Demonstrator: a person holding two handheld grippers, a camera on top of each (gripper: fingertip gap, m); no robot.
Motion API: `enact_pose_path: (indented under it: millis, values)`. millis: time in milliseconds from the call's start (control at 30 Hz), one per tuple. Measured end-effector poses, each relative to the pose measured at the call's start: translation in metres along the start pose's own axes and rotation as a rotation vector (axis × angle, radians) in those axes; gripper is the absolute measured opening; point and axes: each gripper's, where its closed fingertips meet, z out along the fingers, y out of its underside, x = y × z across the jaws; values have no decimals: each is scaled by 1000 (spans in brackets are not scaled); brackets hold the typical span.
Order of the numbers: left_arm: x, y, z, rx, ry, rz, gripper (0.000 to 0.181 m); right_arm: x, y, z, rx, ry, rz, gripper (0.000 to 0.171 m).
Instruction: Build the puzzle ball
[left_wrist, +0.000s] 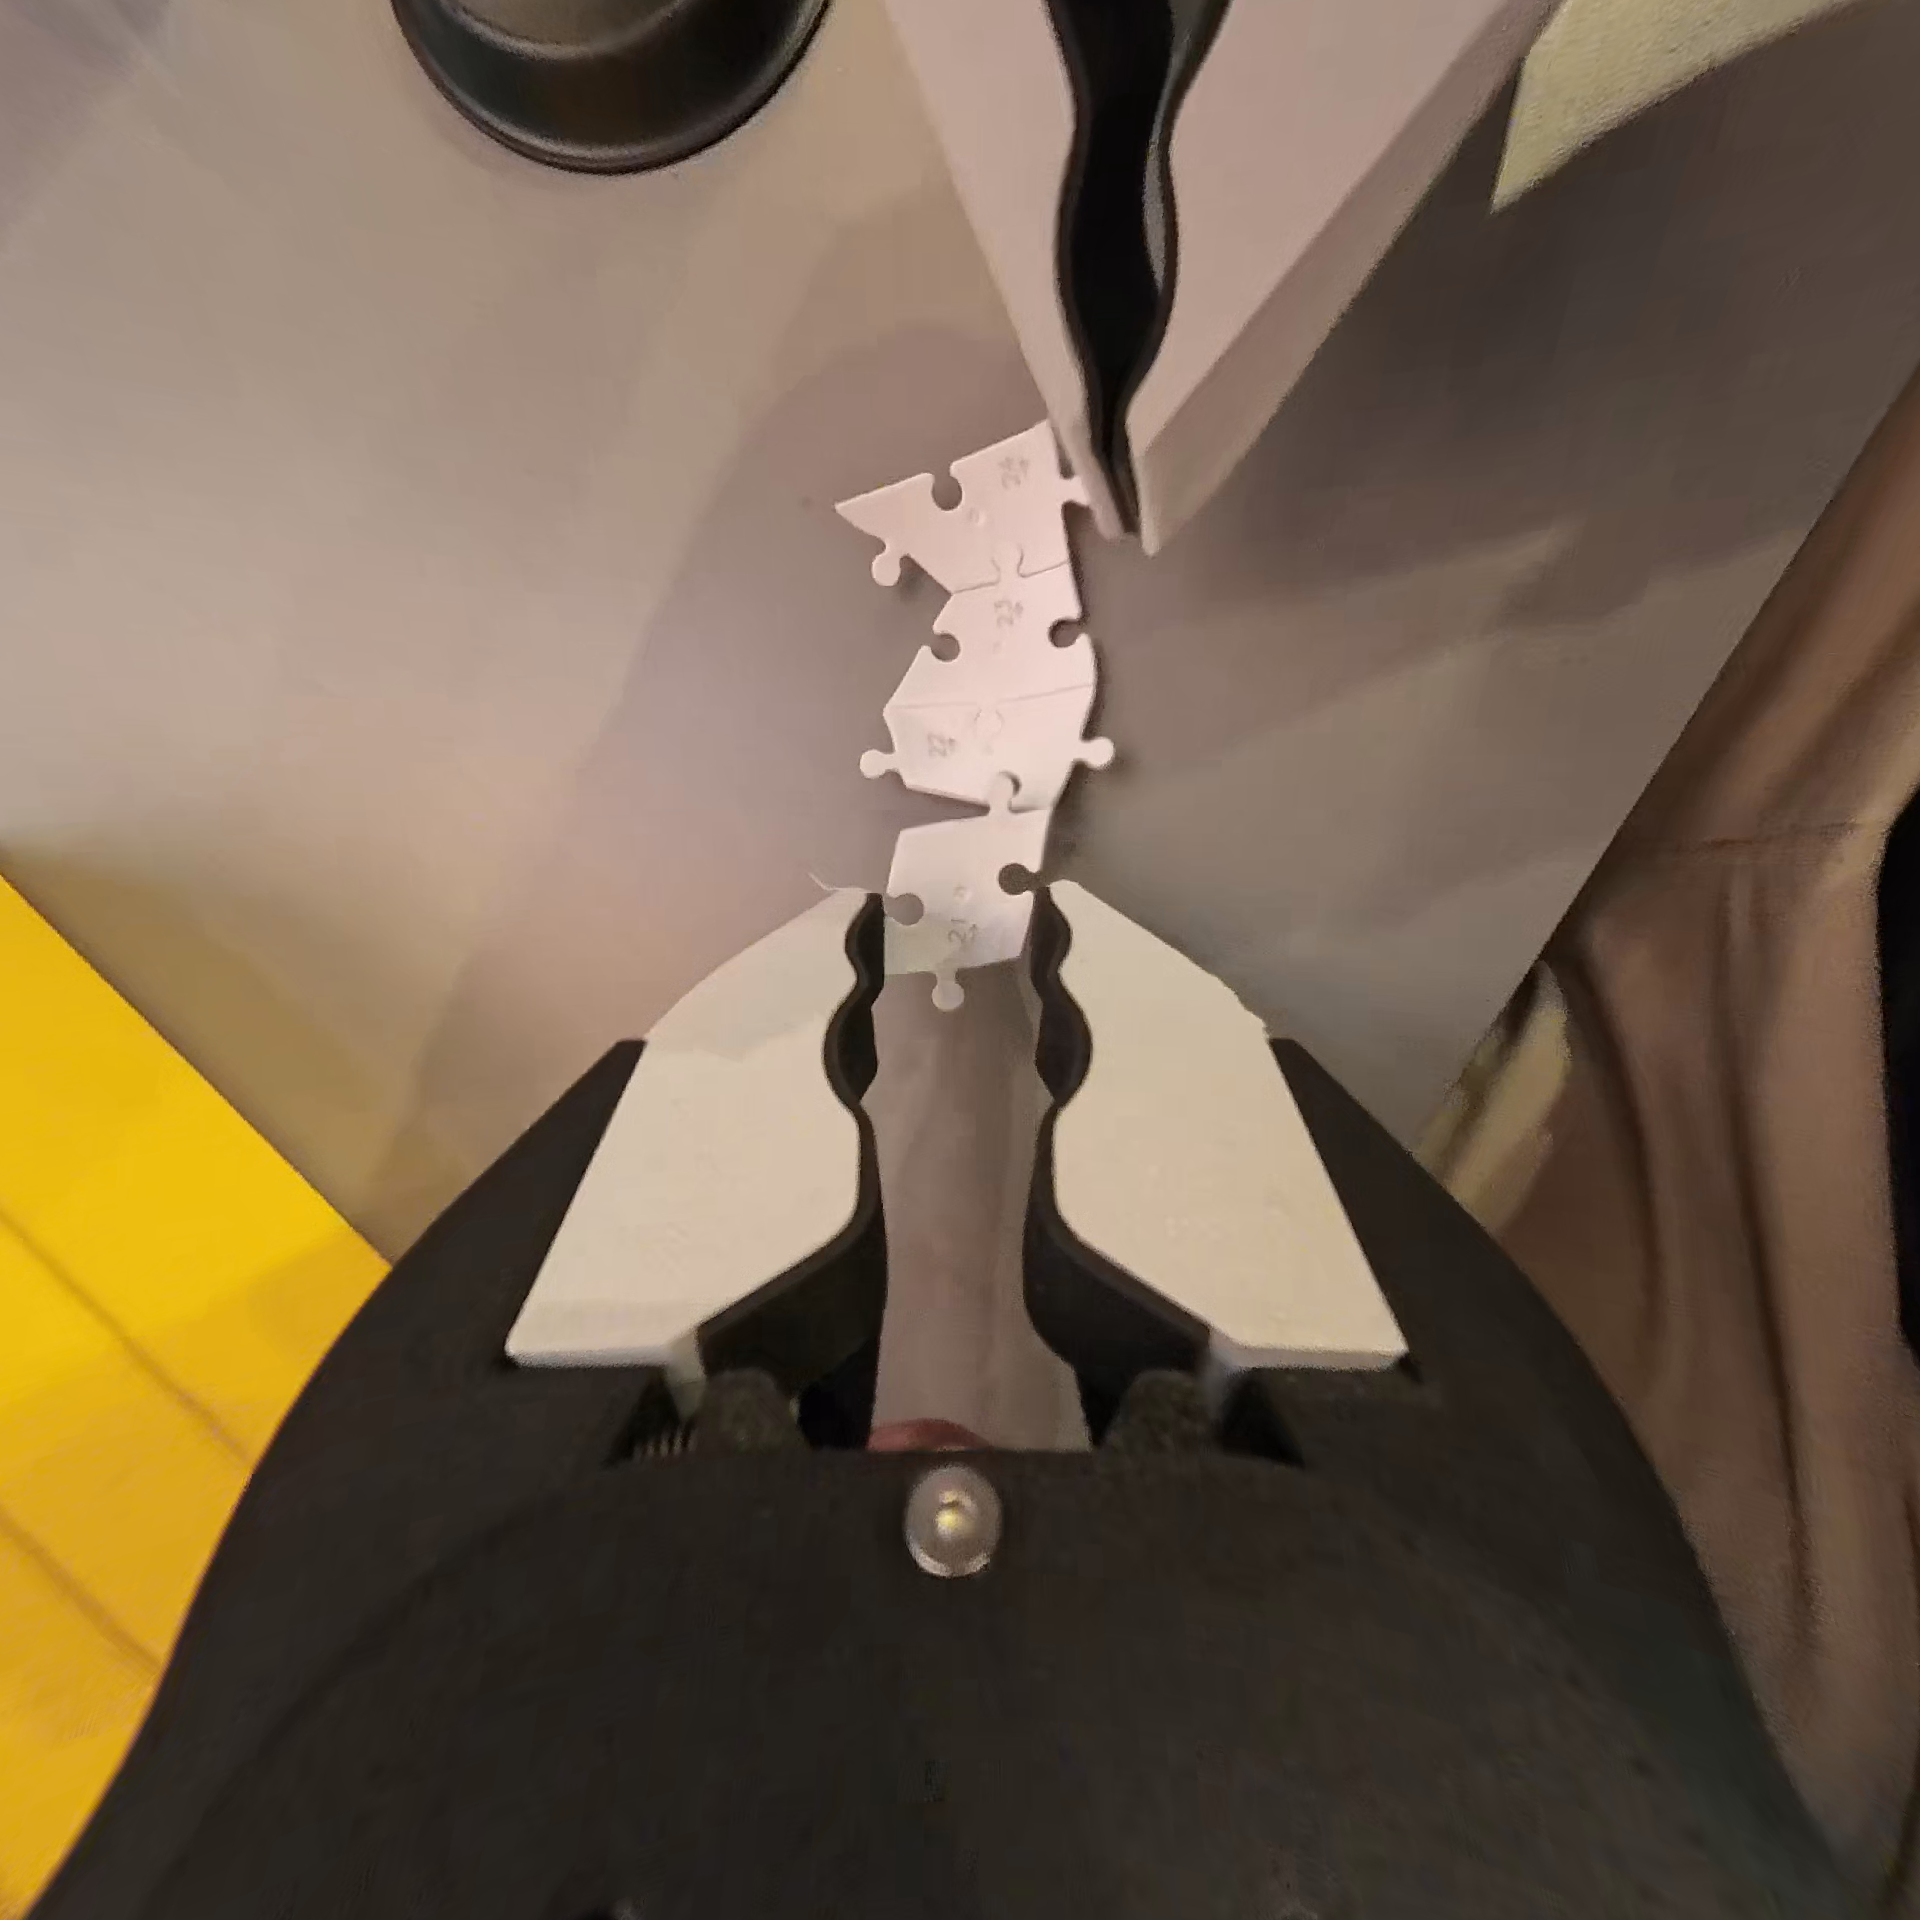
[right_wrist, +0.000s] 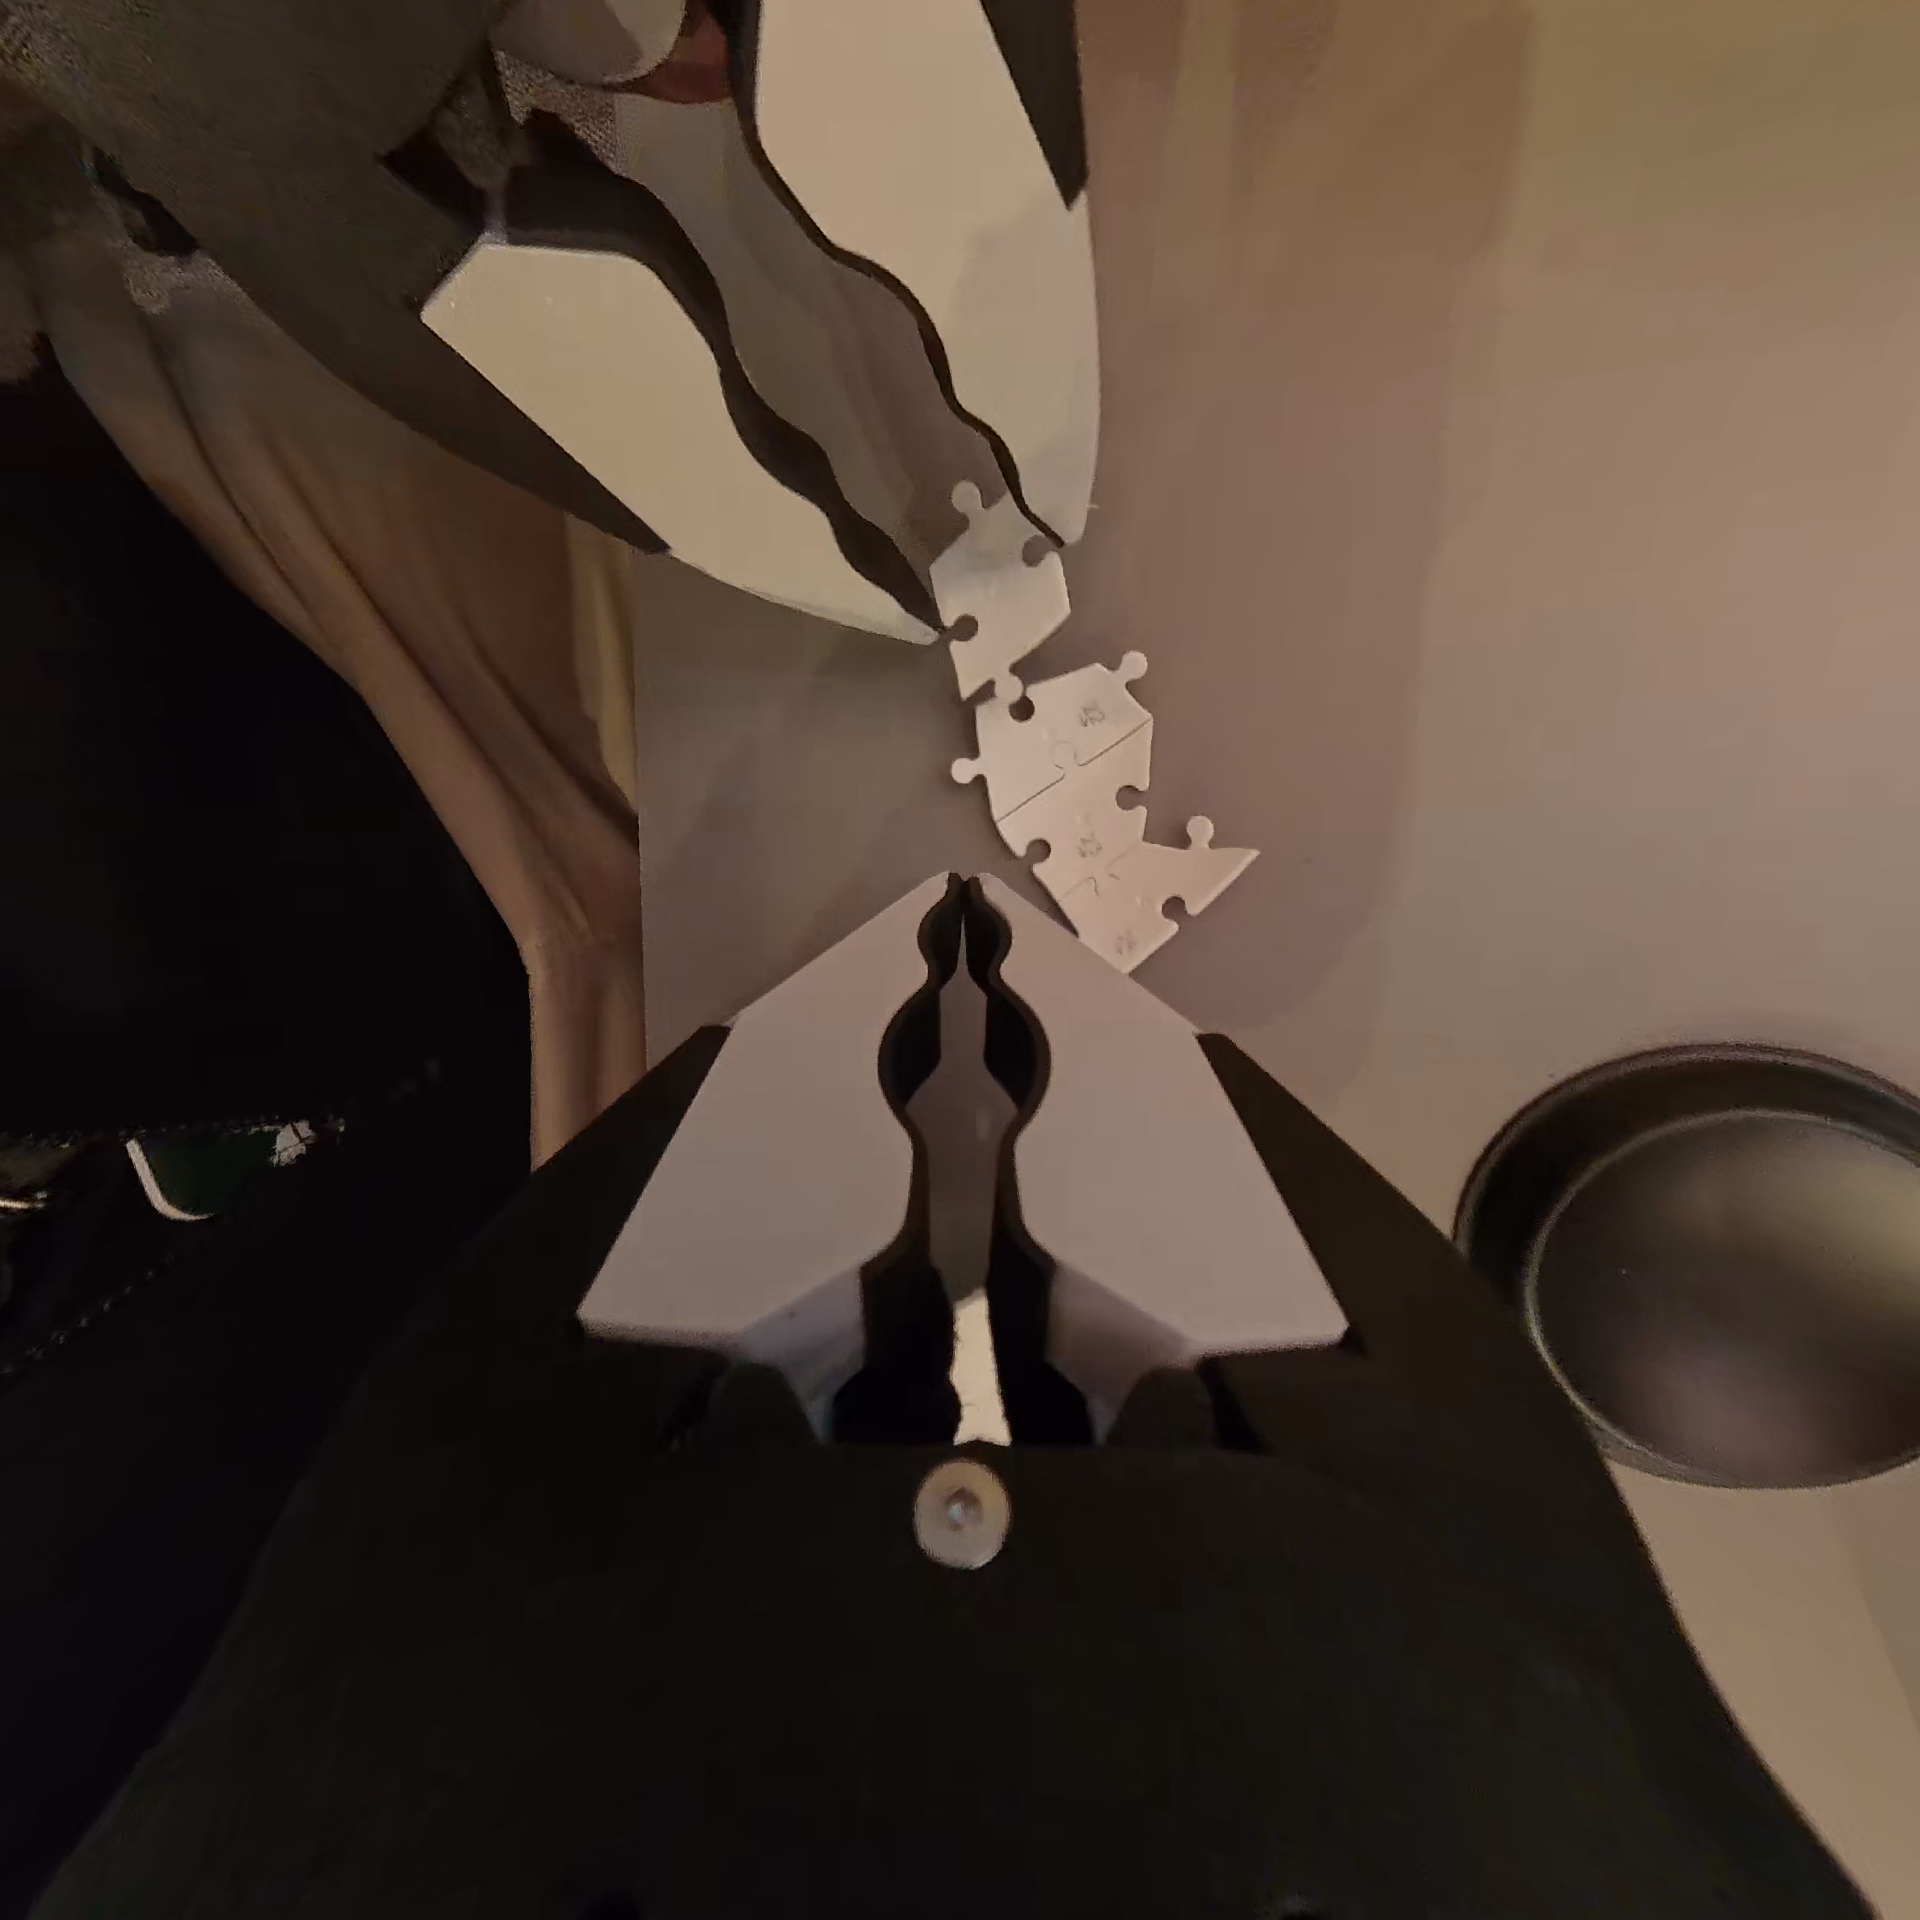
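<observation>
A curved strip of several joined white puzzle pieces (left_wrist: 992, 675) hangs above the grey table (left_wrist: 364, 571), plain numbered sides facing me. My left gripper (left_wrist: 961, 904) is shut on the strip's near end piece (left_wrist: 961, 914), pinching it by its edges. In the right wrist view, the left gripper (right_wrist: 992, 592) comes from the top, holding that end piece (right_wrist: 1003, 608). My right gripper (right_wrist: 961, 883) is shut and empty. Its tips sit just left of the strip's (right_wrist: 1070, 790) far end. In the left wrist view, the right gripper (left_wrist: 1117, 509) touches or nearly touches the top piece.
A black round dish (left_wrist: 592, 83) stands on the table, also visible in the right wrist view (right_wrist: 1704, 1268). A yellow surface (left_wrist: 135, 1195) lies at the lower left. A person's beige clothing (left_wrist: 1714, 1039) is close on the right, and shows in the right wrist view (right_wrist: 364, 675). Spacing between my two grippers at the tips: around 6 cm.
</observation>
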Motion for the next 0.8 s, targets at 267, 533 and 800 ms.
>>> enact_pose_path:
  millis: [267,533,800]
  values:
    - [0,3,8,-72,36,101,27,3,1,12,-30,11,0,0]
    - [3,0,11,-73,66,125,27,3,-1,20,-31,10,-2,0]
    - [8,3,17,-102,68,137,27,5,-4,28,-21,26,-7,0]
